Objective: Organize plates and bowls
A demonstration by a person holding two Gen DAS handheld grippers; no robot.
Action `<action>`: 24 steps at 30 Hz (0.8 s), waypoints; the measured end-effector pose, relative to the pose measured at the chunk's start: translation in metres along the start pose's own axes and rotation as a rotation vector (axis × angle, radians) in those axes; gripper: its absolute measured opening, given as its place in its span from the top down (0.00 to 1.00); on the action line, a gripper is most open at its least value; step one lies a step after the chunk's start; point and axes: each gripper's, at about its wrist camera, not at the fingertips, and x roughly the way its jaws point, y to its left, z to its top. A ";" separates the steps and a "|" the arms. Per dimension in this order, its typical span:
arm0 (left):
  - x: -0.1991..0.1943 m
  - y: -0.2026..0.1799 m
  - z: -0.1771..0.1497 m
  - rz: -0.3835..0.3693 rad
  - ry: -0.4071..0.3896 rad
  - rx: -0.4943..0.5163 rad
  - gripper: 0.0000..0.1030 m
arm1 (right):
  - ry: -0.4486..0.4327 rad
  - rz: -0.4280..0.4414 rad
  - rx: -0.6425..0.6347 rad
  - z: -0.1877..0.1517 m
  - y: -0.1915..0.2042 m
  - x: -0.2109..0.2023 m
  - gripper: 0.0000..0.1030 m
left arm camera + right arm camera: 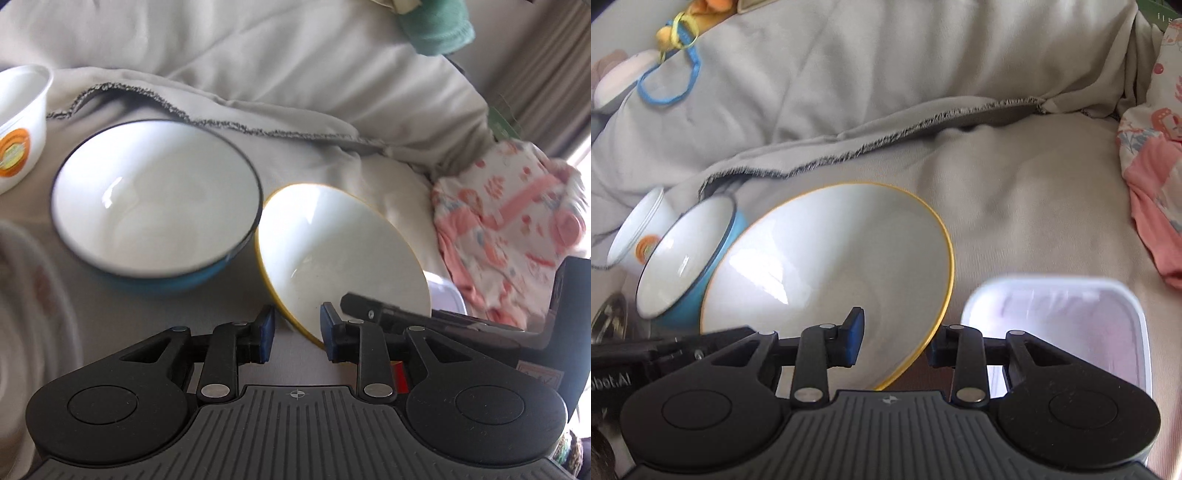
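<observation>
A yellow-rimmed white bowl (340,254) (831,269) is tilted on the beige bedding. My left gripper (297,338) is open, its fingers astride the bowl's near rim. My right gripper (895,341) is also open, one finger inside the bowl and one outside its rim. A blue bowl (155,199) (683,262) with a white inside sits left of the yellow one, touching it. A small white bowl with an orange print (20,125) (639,229) stands further left.
A clear plastic container (1060,325) (445,295) lies right of the yellow bowl. Pink patterned cloth (506,229) (1152,166) lies at the right. A patterned plate rim (33,295) shows at the left edge. Rumpled blankets (886,92) rise behind.
</observation>
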 end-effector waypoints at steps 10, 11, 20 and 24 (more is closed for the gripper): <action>-0.064 0.041 -0.048 0.020 0.082 -0.049 0.76 | 0.112 0.134 -0.146 -0.069 0.046 -0.043 0.67; -0.068 0.045 -0.049 0.022 0.071 -0.061 0.78 | 0.119 0.147 -0.153 -0.071 0.049 -0.044 0.67; -0.059 0.043 -0.023 0.153 -0.015 -0.038 0.78 | 0.043 0.116 0.005 -0.045 0.040 -0.032 0.65; -0.051 0.038 -0.022 0.155 0.017 -0.010 0.79 | 0.041 0.114 -0.002 -0.043 0.046 -0.028 0.64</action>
